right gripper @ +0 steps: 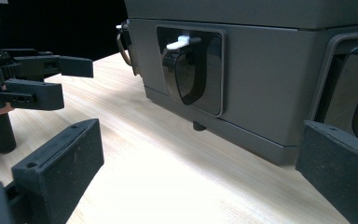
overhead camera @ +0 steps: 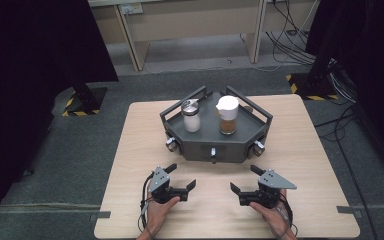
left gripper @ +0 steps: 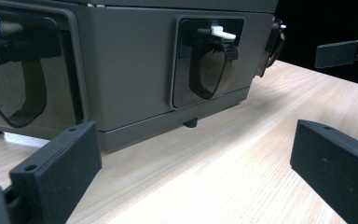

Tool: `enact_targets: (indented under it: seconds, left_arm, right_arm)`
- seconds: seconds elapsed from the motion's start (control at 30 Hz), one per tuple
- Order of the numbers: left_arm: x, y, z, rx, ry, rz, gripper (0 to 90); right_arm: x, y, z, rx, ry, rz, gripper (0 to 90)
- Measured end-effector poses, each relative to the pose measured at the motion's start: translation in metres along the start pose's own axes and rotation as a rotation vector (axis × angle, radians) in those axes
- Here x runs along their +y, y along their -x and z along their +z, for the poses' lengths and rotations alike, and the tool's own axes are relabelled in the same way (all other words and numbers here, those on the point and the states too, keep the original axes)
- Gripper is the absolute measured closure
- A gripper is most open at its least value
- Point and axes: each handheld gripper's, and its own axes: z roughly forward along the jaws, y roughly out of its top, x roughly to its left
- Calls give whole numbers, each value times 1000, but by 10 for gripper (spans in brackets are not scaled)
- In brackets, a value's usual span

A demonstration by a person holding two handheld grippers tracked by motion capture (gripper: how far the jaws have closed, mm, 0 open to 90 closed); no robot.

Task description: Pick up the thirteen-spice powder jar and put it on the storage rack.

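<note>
A dark grey six-sided stand (overhead camera: 215, 142) sits on the far middle of the wooden table (overhead camera: 130, 150). On it are a jar of white grains with a metal lid (overhead camera: 191, 116) and a white-lidded jar of brown grains (overhead camera: 227, 116). Metal knobs (overhead camera: 213, 152) stick out of its front faces. My left gripper (overhead camera: 182, 175) and right gripper (overhead camera: 244, 178) rest near the front edge, both open and holding nothing. In the left gripper view the stand's front face (left gripper: 130, 65) has a recess with a white lever (left gripper: 223, 32). The right gripper view shows that recess and its lever (right gripper: 182, 43).
The right gripper's jaw tip shows far right in the left gripper view. The left gripper (right gripper: 28, 84) is at the left of the right gripper view. Bare table lies between the grippers and the stand. Cables (overhead camera: 290, 40) and stand feet are on the floor beyond.
</note>
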Motion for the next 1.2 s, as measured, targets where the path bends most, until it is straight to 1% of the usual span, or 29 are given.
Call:
enact_targets:
  seconds: [0.43, 1.2]
  left_arm:
    - [0, 0, 0, -4, -2, 2, 14]
    - [0, 0, 0, -5, -3, 1, 14]
  right_arm:
    - [-1, 0, -1, -8, 4, 1, 14]
    - [-1, 0, 0, -8, 0, 5, 14]
